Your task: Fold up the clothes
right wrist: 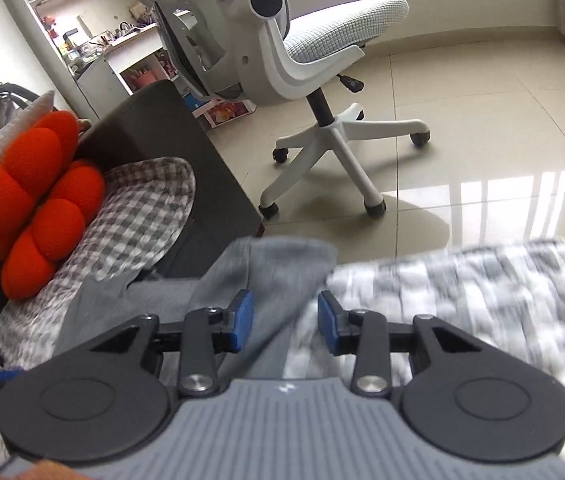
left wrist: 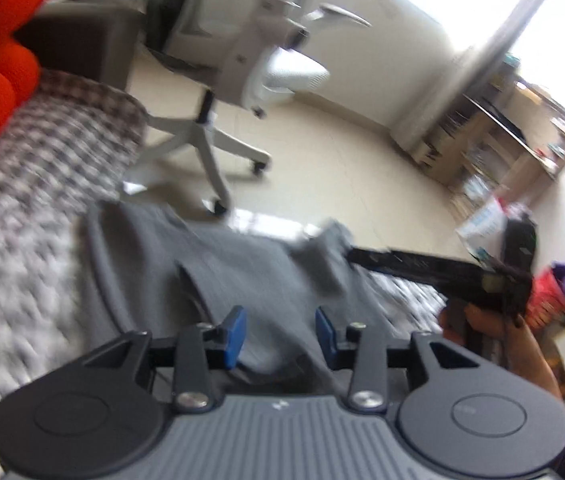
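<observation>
A checked bedcover [right wrist: 462,292] is spread as the work surface, with a white swivel chair [right wrist: 322,92] at twelve o'clock beyond it. The grey garment [left wrist: 242,280] is laid across the cover at the bed's edge, partly doubled over, so a fold can be made flat. The left gripper [left wrist: 281,334] is held above it, tongs wide, nothing gripped. The right gripper [right wrist: 285,320] is likewise spread wide over the garment's edge.

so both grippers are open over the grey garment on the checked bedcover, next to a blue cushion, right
Not quite: the cushion is red-orange, not blue, as the right wrist view shows. The rest holds: the left gripper and right gripper are open over the grey garment on the checked bedcover.
</observation>
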